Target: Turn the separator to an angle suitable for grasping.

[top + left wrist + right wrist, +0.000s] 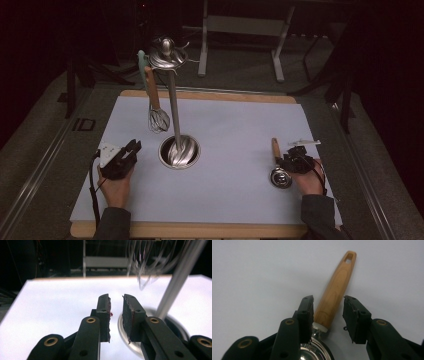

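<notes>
White matte sheet (240, 190) covers the wooden table (200, 231), flat and smooth; landmark is the steel utensil stand (174, 107): round shiny base (179, 151) with swirled metal, thin straight pole, domed polished cap with hook ring on top. Hanging from that ring, left of the pole, a wire whisk (158, 119) with wood handle and a pale green handle end beside it, both clear of the sheet. Well right of the stand base lies a ladle-type scoop (278, 167): tapered light wood handle (337, 290) with a slotted hole at the tip, white collar, round polished steel bowl (280, 177) with stamped lettering. Right gripper (291, 161) sits over the scoop far right of the stand; black ribbed jaws are spread either side of the handle near the collar, the 2 pads not pressing on the wood, gaps visible both sides. Left gripper (131, 150) is just left of the stand base, low near the sheet; in the left gripper view its 2 black jaws stand apart with nothing between them, the base rim just beyond the tips, the pole rising to their right.
</notes>
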The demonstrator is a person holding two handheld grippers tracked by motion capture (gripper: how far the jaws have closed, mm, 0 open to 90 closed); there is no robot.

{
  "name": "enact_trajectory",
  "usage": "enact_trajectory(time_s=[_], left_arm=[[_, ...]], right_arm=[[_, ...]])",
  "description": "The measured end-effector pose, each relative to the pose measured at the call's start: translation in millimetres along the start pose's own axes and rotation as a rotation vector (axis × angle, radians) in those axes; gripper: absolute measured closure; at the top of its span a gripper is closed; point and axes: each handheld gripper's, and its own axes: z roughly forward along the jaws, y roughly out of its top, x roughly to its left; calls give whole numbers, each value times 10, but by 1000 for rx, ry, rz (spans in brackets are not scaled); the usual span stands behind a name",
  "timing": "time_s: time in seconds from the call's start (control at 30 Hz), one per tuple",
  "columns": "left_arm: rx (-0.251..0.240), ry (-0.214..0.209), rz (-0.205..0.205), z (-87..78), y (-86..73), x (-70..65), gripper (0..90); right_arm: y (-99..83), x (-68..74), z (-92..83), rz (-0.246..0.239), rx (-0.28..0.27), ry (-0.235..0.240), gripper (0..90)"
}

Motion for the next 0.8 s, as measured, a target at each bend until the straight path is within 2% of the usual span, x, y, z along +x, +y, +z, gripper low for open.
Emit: enact_trajectory(time_s=[0.03,0.07,0.1,0.13,0.2,0.33,0.4,0.47,0.6,0.7,0.77,0.8], left_arm=[[17,2,8,4,-45,-4,752],[41,12,16,6,-114,4,749],[41,12,16,6,-114,4,747],[49,18,13,11,-141,14,744],[64,26,1,31,-186,38,740],[80,28,5,54,-216,28,735],[91,24,18,76,-232,1,731],[96,24,25,84,-237,-6,729],[113,22,30,108,-254,-12,721],[113,24,28,107,-257,-4,720],[109,27,23,101,-257,1,719],[108,26,23,101,-256,2,718]], right_arm=[[0,0,0,0,0,0,594],[-19,-18,38,22,17,22,590],[-19,-18,38,22,17,22,590],[-37,-32,81,51,37,40,590],[-49,-35,109,67,55,55,588],[-56,-19,137,55,63,70,592],[-40,32,146,47,66,101,593],[-36,47,150,43,69,108,596],[14,130,196,18,97,151,614],[60,131,217,19,118,161,626],[102,99,240,36,138,175,640],[128,73,242,39,159,180,684]])
